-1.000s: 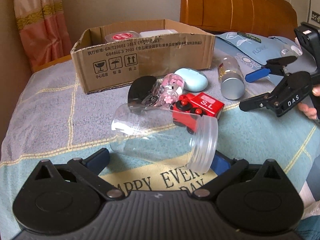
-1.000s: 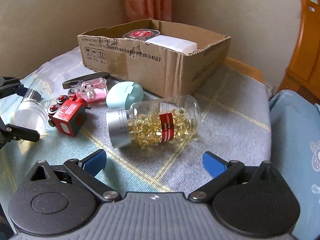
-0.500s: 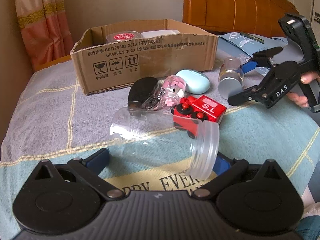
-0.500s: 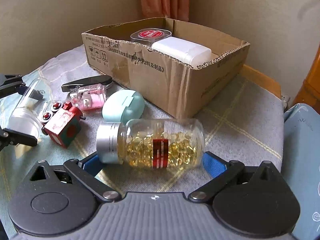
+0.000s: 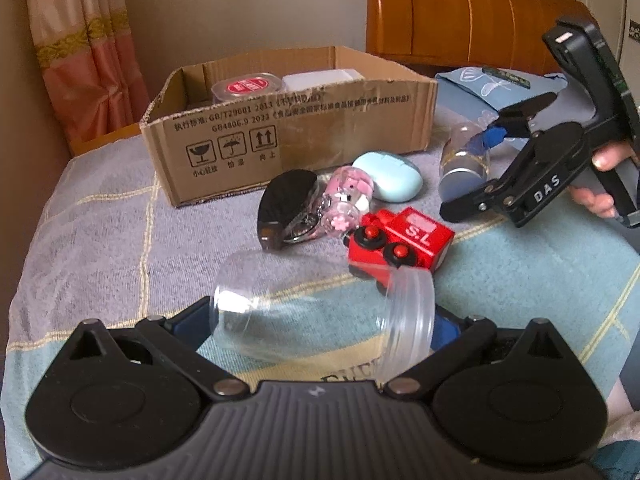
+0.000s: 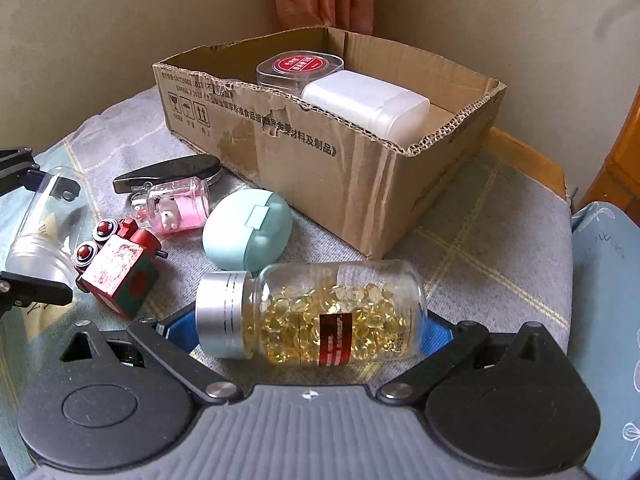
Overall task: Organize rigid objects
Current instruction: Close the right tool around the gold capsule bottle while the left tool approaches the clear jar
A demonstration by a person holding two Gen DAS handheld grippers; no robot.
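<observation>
A clear empty jar [image 5: 320, 312] lies on its side on the bed, between the fingers of my left gripper [image 5: 320, 324], which stands open around it. A glass bottle of golden capsules [image 6: 320, 312] with a silver cap lies between the blue pads of my right gripper [image 6: 308, 328], also open. Between the two lie a red toy truck [image 5: 400, 240], a pink keychain bottle [image 5: 346, 200], a mint oval case [image 5: 388, 176] and a black oval piece [image 5: 284, 204]. Behind them stands a cardboard box [image 6: 320, 152] holding a red-lidded clear tub [image 6: 300, 68] and a white case [image 6: 368, 100].
The bed has a checked grey and blue cover. A wooden headboard [image 5: 460, 12] and a blue pillow [image 6: 600, 280] lie to the right, with a curtain [image 5: 80, 40] and a wall behind the box. A person's hand [image 5: 600, 184] holds the right gripper.
The right gripper moved forward and down until the capsule bottle lay between its fingers. The left gripper edged closer over the clear jar. Neither finger gap has changed.
</observation>
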